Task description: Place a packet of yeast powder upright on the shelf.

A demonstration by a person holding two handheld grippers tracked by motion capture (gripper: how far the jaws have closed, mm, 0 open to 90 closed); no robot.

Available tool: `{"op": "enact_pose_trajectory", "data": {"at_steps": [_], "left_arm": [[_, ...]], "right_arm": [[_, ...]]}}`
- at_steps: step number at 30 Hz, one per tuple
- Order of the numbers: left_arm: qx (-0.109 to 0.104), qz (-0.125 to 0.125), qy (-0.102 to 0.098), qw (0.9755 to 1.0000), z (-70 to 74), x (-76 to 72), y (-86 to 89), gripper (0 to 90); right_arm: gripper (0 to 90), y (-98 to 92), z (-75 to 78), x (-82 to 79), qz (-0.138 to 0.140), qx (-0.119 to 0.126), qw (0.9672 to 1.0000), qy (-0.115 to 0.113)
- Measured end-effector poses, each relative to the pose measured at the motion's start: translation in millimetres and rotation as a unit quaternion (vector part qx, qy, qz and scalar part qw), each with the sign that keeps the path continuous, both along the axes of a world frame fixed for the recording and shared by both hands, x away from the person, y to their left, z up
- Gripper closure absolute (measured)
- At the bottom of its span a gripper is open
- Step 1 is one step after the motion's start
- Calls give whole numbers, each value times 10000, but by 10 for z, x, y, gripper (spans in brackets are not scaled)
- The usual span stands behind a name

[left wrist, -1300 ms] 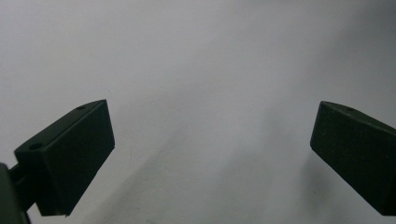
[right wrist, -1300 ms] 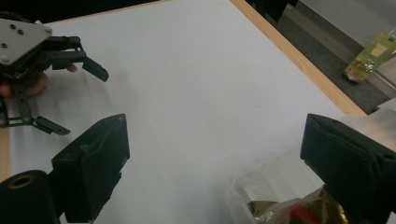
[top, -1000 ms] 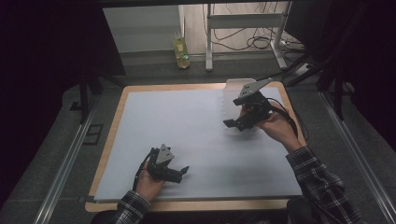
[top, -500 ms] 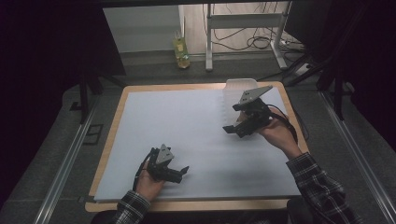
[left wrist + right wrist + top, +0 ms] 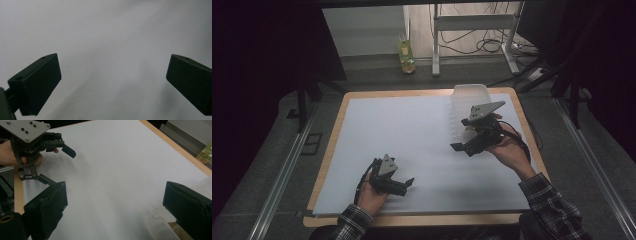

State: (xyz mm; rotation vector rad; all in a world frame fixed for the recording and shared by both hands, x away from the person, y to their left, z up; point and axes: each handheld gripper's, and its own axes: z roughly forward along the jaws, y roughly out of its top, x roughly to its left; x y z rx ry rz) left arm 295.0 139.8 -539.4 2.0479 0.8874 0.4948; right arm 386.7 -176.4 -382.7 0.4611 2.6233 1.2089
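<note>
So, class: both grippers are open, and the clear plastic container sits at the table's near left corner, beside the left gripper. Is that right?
Not quite. The clear plastic container sits at the far right of the table, beside the right gripper, as the high view shows. Both grippers are indeed open; the left gripper is near the front edge.

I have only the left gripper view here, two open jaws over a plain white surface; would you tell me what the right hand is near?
Observer: The right gripper hovers just beside a clear plastic container at the table's far right.
Operator: Thank you. Is it gripping that container?
Observer: No, its jaws stand wide open with nothing between them.
Operator: And where does my left gripper sit on the table?
Observer: The left gripper is low over the white sheet near the front edge.
</note>
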Motion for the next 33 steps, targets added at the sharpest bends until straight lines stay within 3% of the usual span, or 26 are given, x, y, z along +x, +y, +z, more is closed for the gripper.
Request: {"op": "enact_pose_trajectory", "data": {"at_steps": [17, 33], "left_arm": [[-33, 12, -5, 10000, 7, -4, 17, 0], [-100, -20, 28, 9999, 9, 0, 36, 0]], "right_arm": [[7, -1, -211, -173, 16, 81, 10000, 29], [7, -139, -575, -311, -126, 87, 9998, 129]]}}
